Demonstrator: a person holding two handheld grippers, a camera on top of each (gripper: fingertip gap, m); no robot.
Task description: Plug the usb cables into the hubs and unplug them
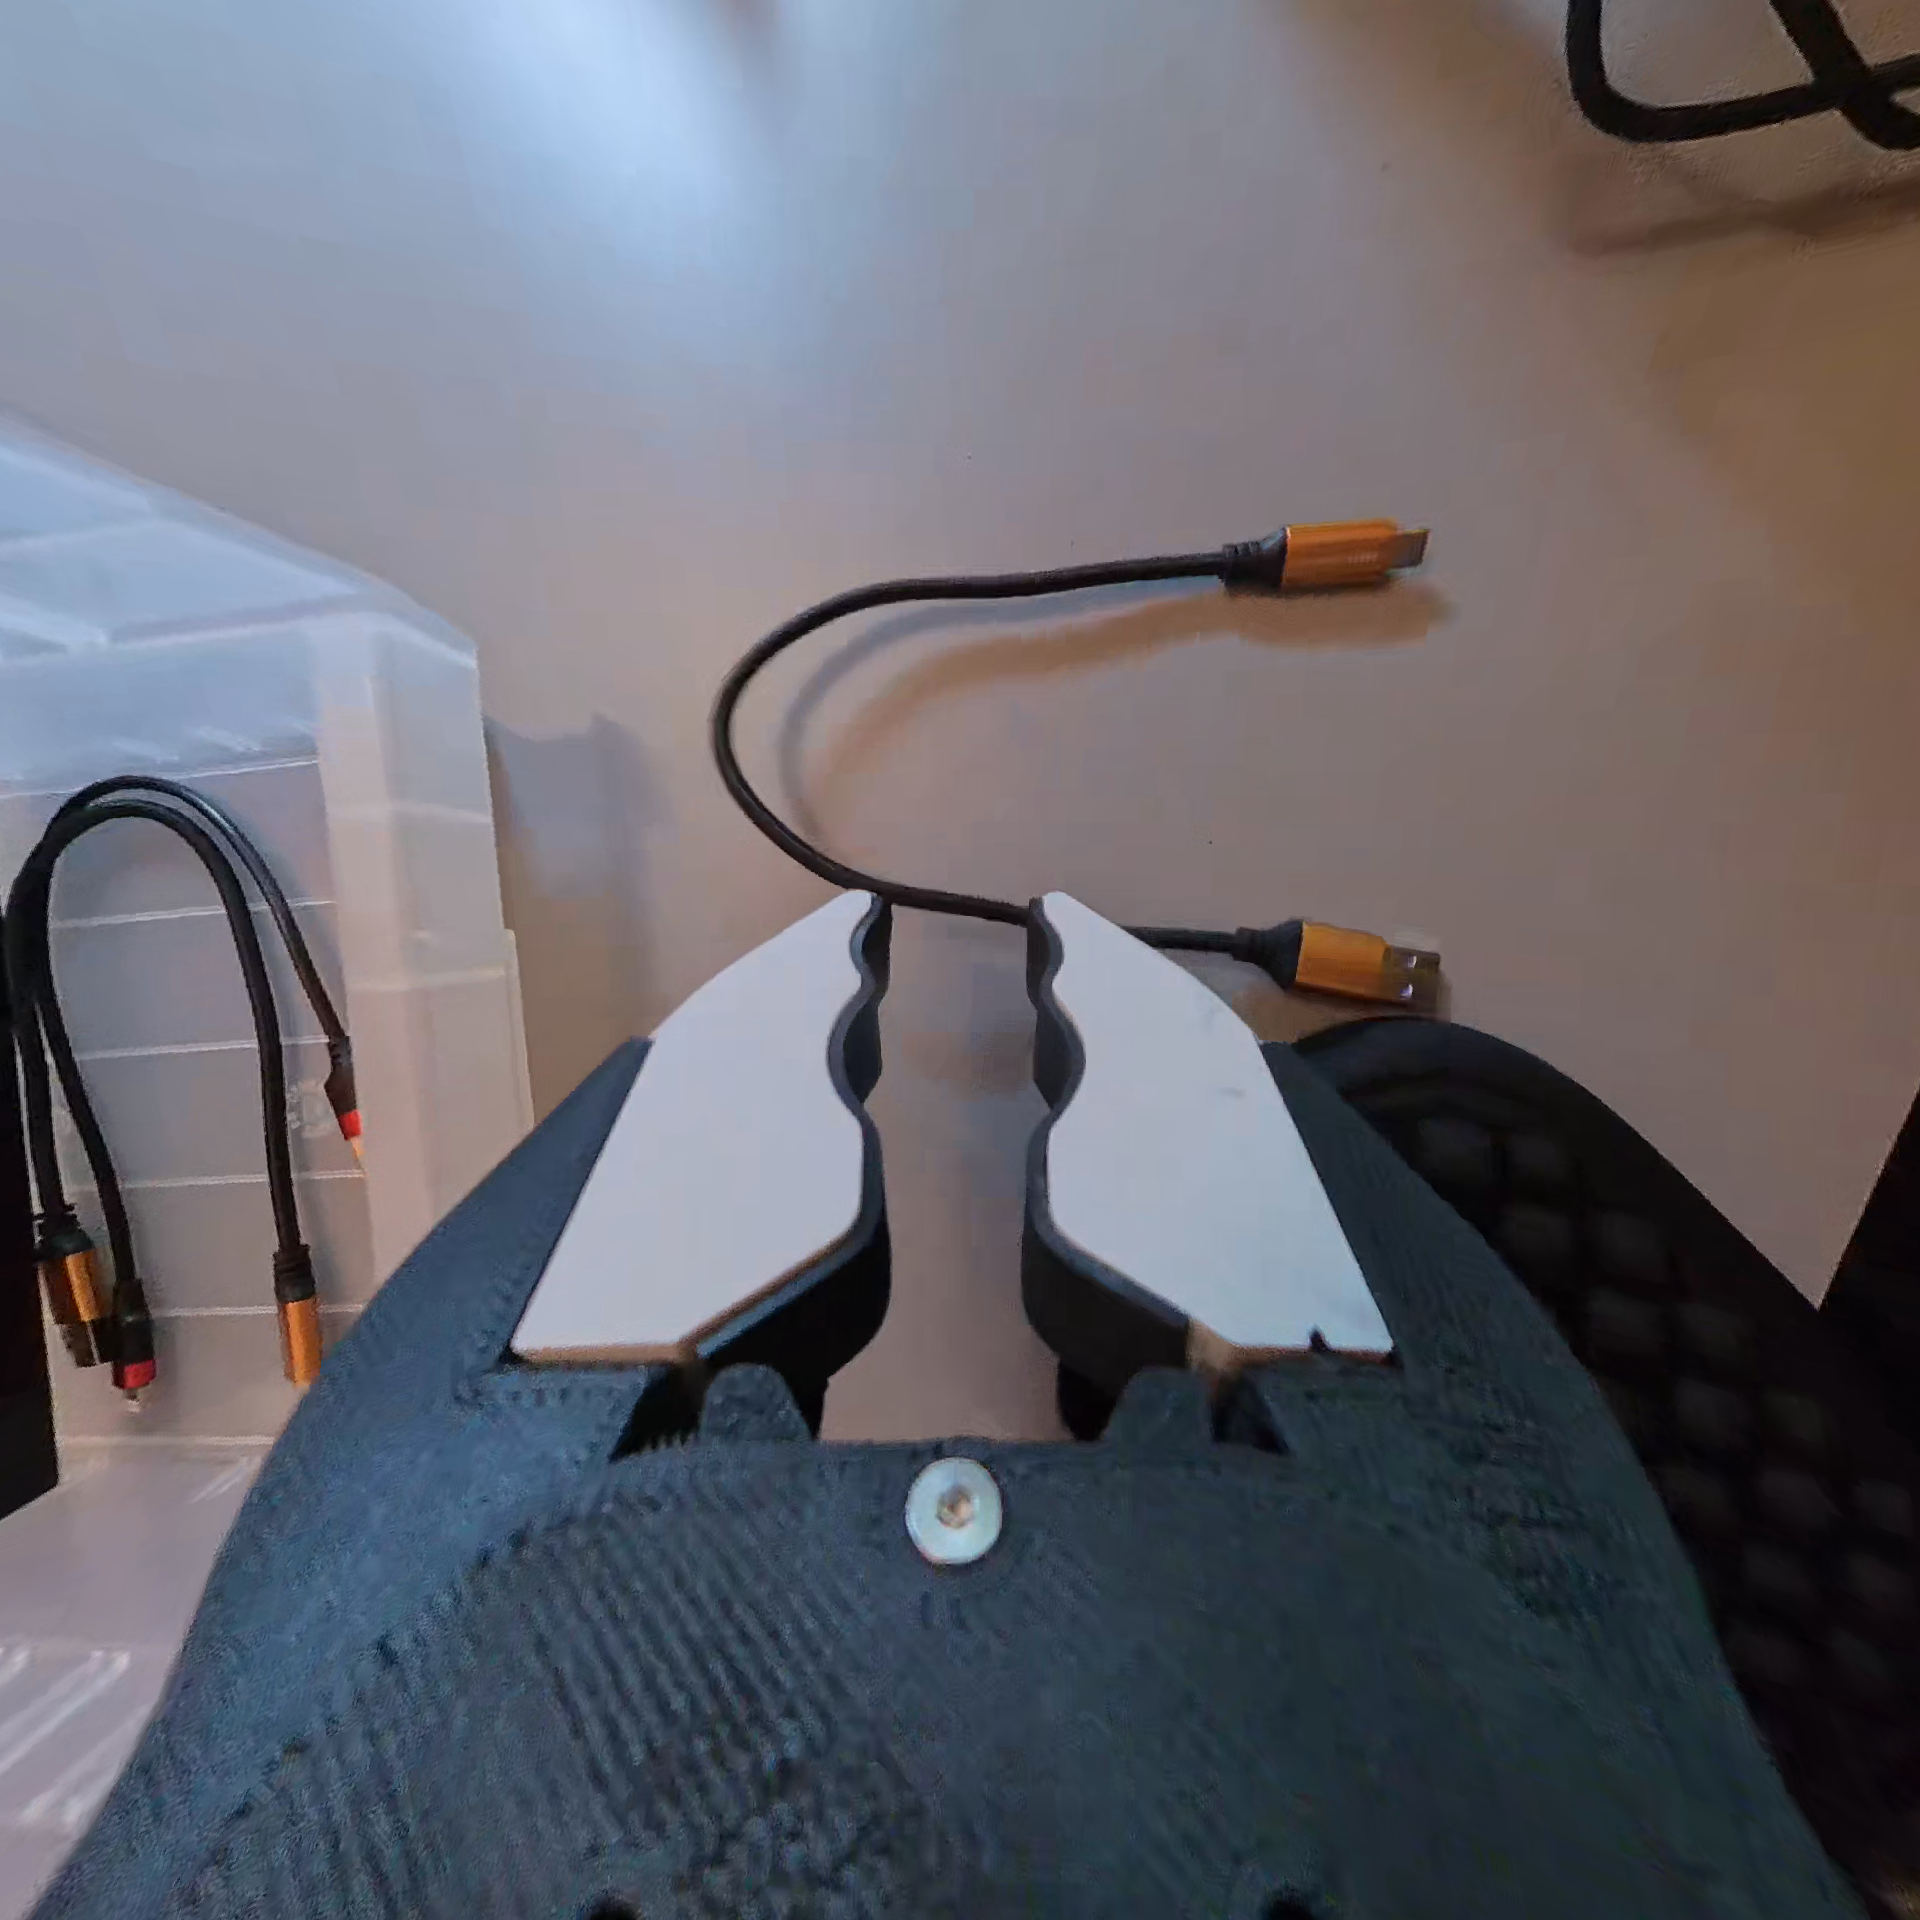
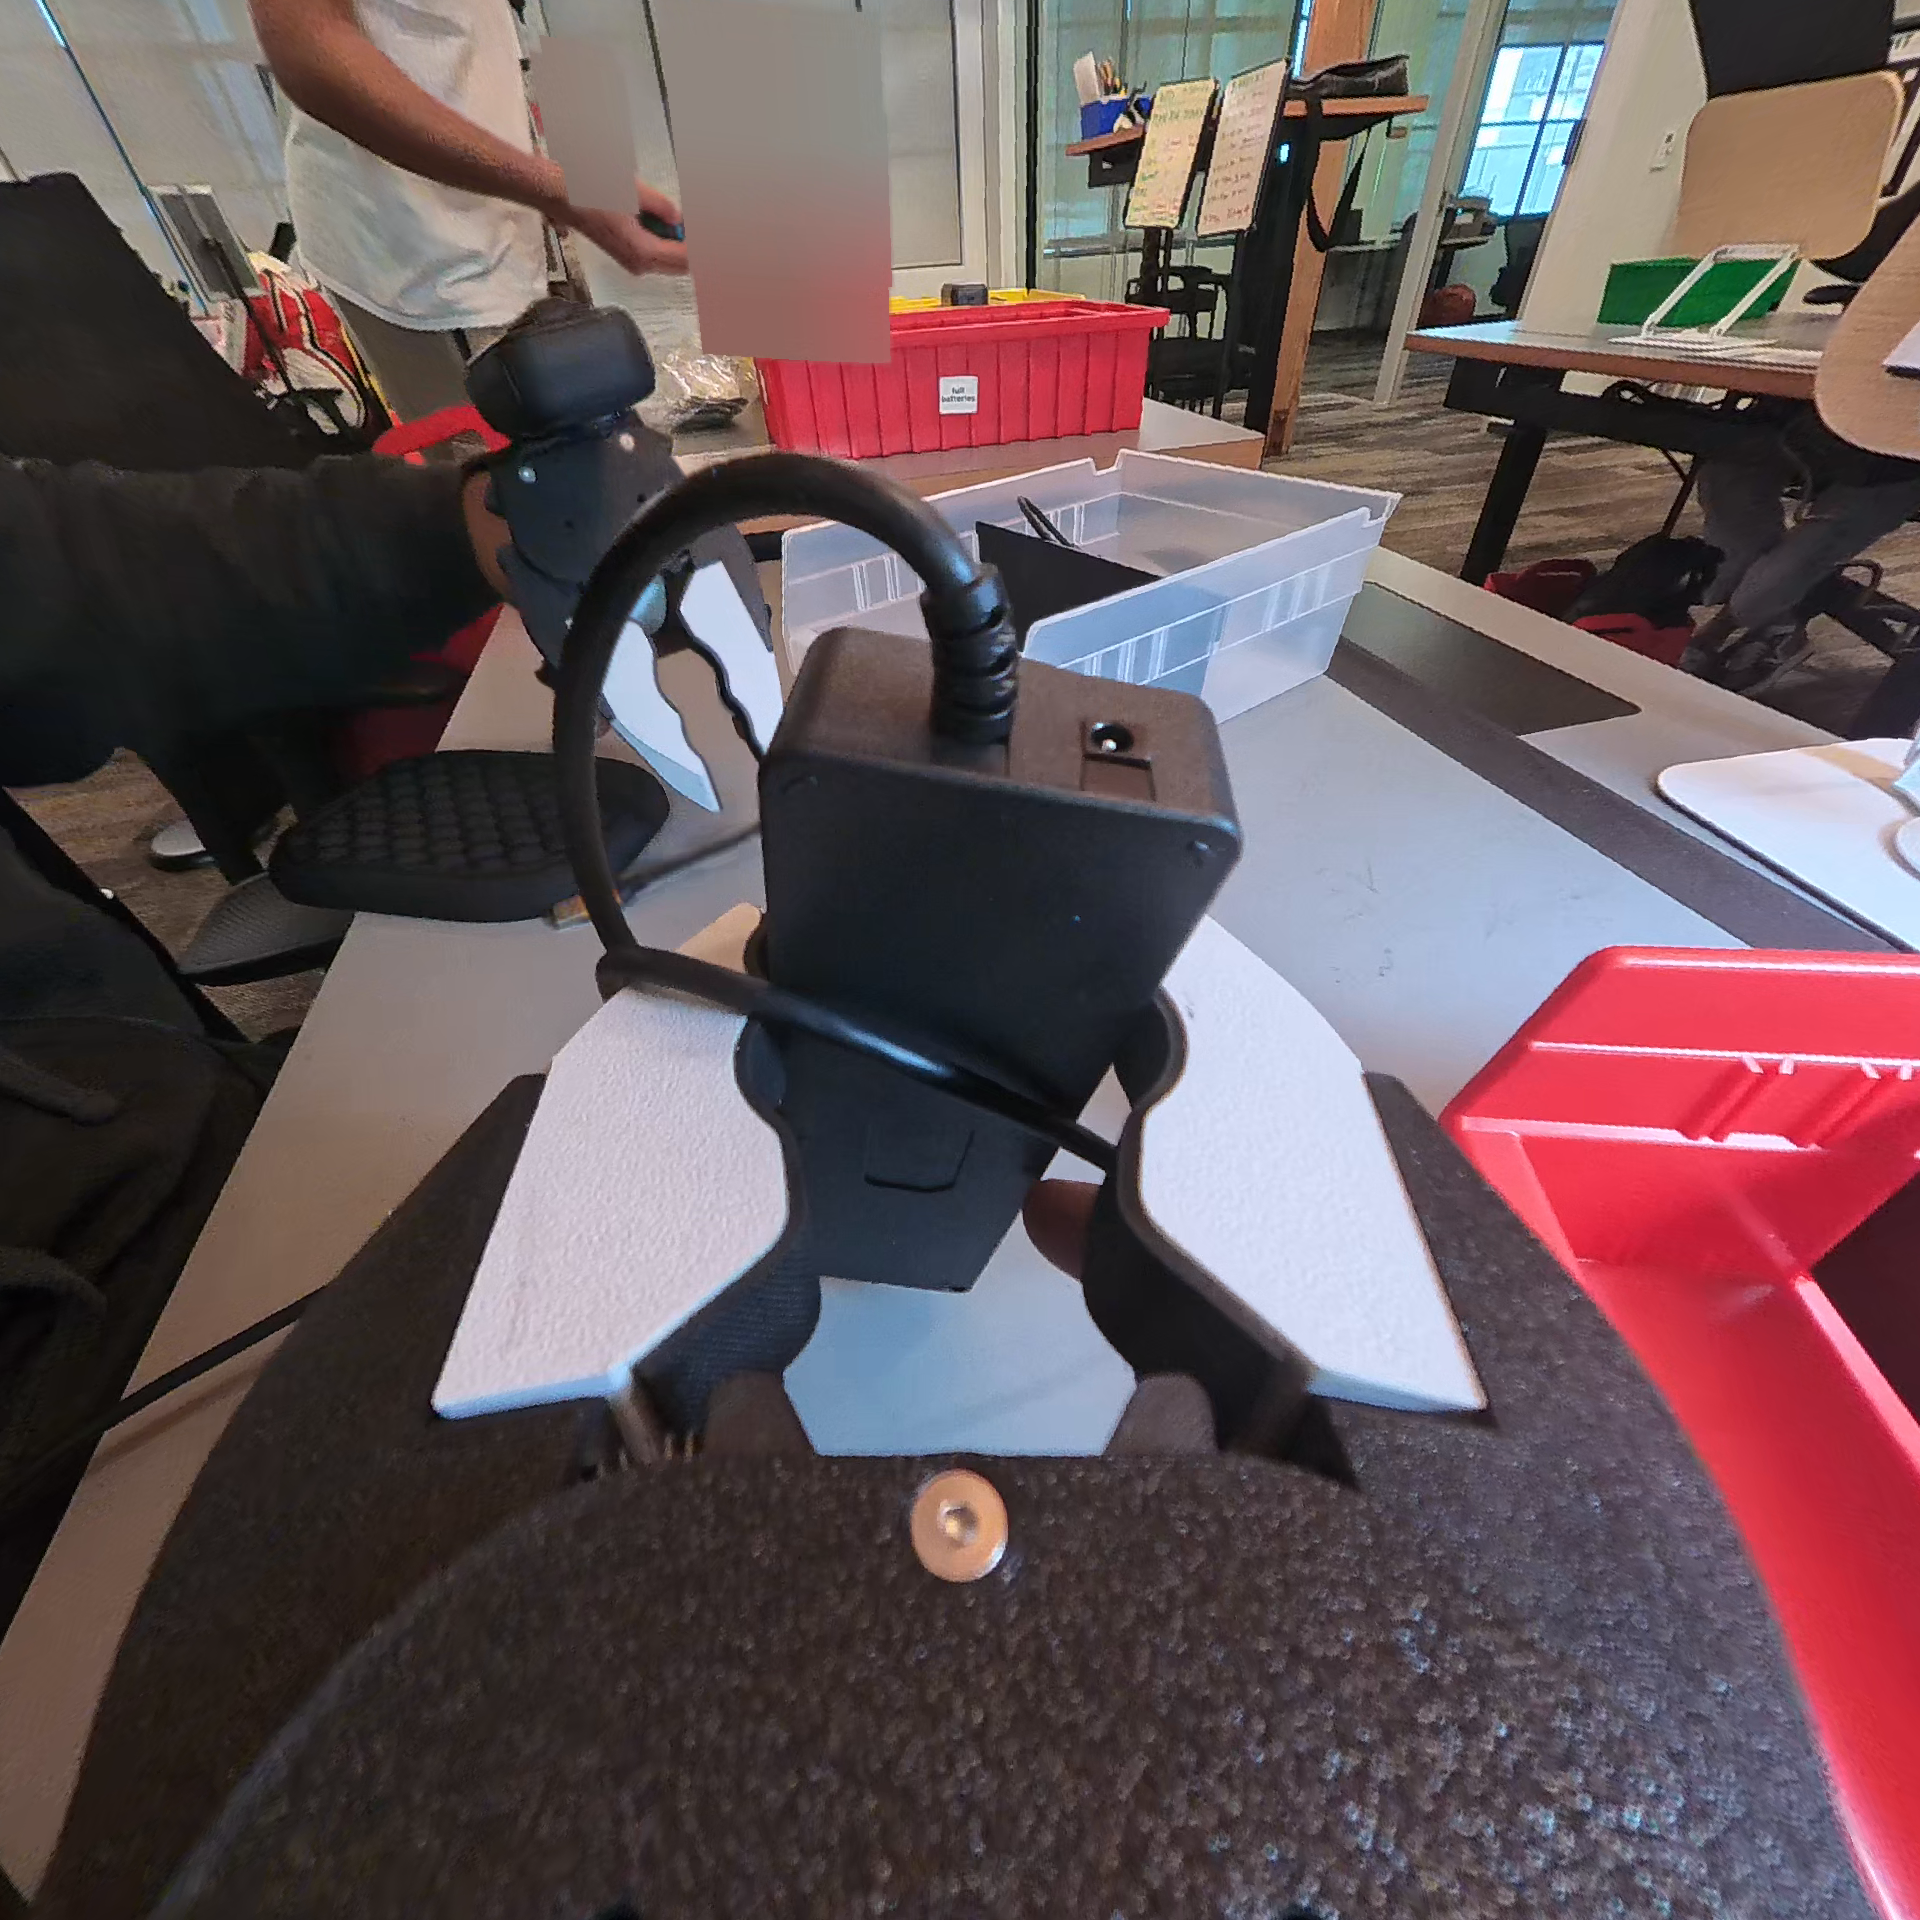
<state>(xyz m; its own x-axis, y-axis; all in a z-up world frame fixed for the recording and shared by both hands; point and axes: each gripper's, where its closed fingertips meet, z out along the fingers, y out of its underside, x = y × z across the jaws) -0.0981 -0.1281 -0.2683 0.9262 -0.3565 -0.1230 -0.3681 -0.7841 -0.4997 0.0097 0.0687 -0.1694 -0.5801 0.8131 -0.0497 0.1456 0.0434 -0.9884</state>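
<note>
In the left wrist view, a short black USB cable with orange plugs lies on the pale table. One plug is farther off and the other plug is just right of my fingers. My left gripper is open and empty, with its tips over the cable's middle stretch. In the right wrist view, my right gripper is shut on a black hub, held upright above the table. The hub's thick black lead loops up and over to the left. The left gripper shows beyond it, pointing down.
A clear plastic bin at left holds more black cables; it also shows in the right wrist view. A black chair armrest lies at right. A red bin stands close on the right. A person stands behind the table.
</note>
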